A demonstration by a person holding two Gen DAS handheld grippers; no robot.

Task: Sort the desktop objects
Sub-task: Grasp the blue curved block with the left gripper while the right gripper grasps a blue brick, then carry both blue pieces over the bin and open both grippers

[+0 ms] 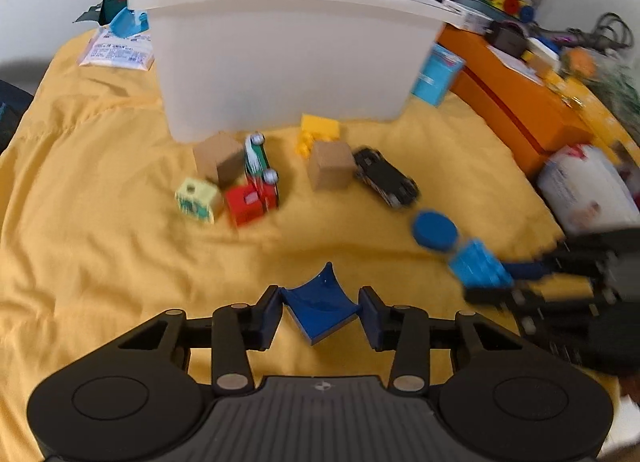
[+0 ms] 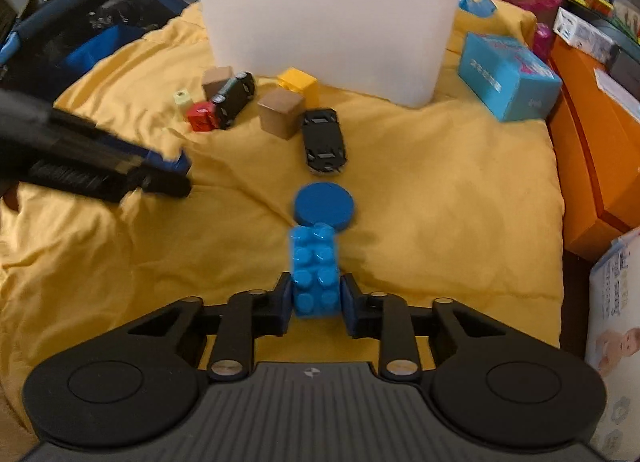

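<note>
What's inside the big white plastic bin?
Cannot tell. The translucent white plastic bin shows only its frosted front wall and rim in both views; no clear shapes show through, and its interior is hidden.

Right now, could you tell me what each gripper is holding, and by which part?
The left gripper clamps a dark blue curved block by its two end faces. The right gripper pinches a light blue studded brick by the long sides of its near end.
</note>
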